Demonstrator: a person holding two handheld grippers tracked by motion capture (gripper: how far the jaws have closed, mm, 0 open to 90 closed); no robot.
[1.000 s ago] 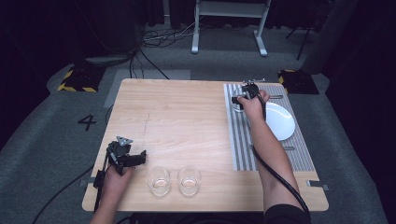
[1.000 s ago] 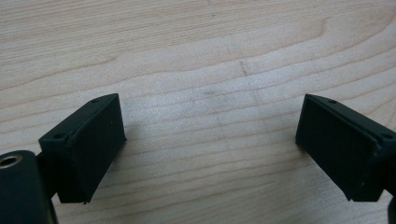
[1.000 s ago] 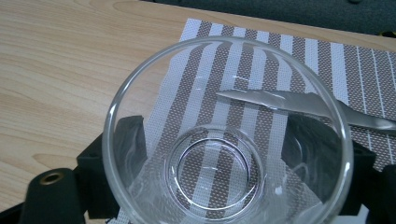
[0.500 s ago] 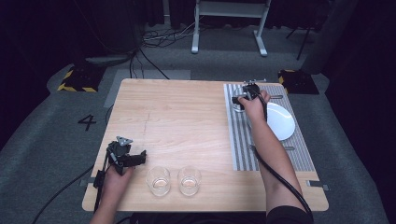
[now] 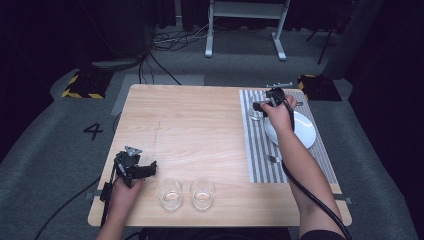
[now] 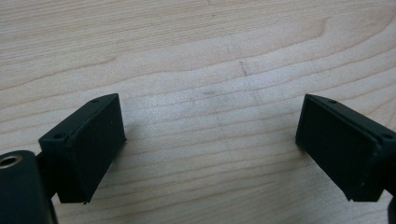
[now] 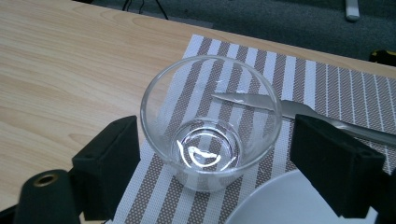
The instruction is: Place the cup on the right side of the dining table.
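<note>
A clear empty glass (image 7: 211, 126) stands upright on the striped placemat (image 7: 322, 79), between the two jaws of my right gripper (image 7: 215, 168). The jaws are open, one on each side of the glass, with a small gap at the right-hand one. From above, this gripper (image 5: 260, 106) sits at the placemat's far left corner, with the glass (image 5: 256, 115) just below it. My left gripper (image 5: 147, 170) rests near the table's front left, open over bare wood (image 6: 210, 93), holding nothing.
Two more empty glasses (image 5: 171, 192) (image 5: 202, 193) stand side by side at the front edge, right of the left gripper. A white plate (image 5: 295, 129) lies on the placemat (image 5: 260, 150), with a spoon (image 5: 274, 159) nearer me. A knife (image 7: 299, 109) lies behind the glass.
</note>
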